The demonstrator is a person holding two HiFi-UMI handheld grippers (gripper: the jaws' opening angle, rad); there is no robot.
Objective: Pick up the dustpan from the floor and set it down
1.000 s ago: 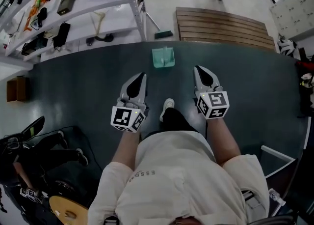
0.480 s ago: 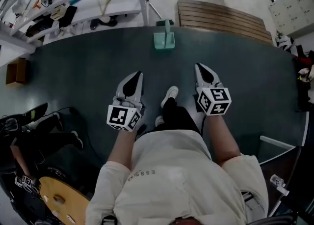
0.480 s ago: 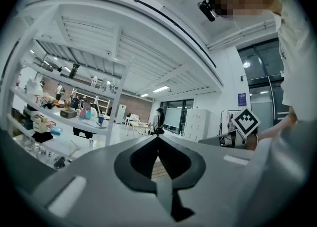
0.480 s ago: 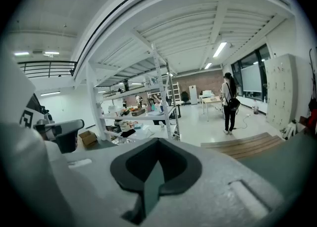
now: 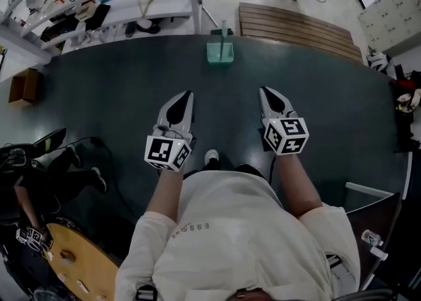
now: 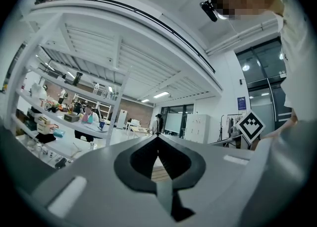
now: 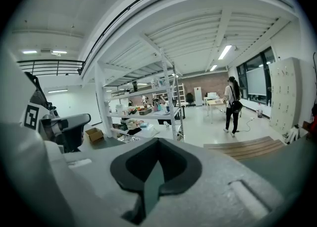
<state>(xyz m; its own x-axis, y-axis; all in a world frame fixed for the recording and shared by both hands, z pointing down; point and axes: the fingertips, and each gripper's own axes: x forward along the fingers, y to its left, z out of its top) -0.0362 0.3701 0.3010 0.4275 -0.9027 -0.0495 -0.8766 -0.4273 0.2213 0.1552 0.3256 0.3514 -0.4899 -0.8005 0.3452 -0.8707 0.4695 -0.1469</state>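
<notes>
Readable text: print on the white shirt (image 5: 197, 227) begins "ESS"; the rest is too small to read. Each claw carries a cube with black-and-white square markers, no lettering.

Pose: both forearms reach forward side by side, claws parallel. Left claw (image 5: 189, 95) is held about level. Right claw (image 5: 264, 90) tips slightly down.

Left claw: tips closed together, nothing between them. Right claw: the same, closed and empty.

Dustpan (image 5: 220, 52): teal, handle upright, standing on the dark floor mat (image 5: 118, 96) at its far edge. It is straight ahead of the gap between the two claws and well apart from both.

View differences: the dustpan shows in the head view only. The left gripper view gives the shelving rack (image 6: 74, 92) ahead-left, with a seated person behind it. The right gripper view adds a standing person (image 7: 232, 103) ahead-right, a wooden slatted platform (image 7: 247, 146) below that person, and a cardboard box (image 7: 94, 134) ahead-left.
</notes>
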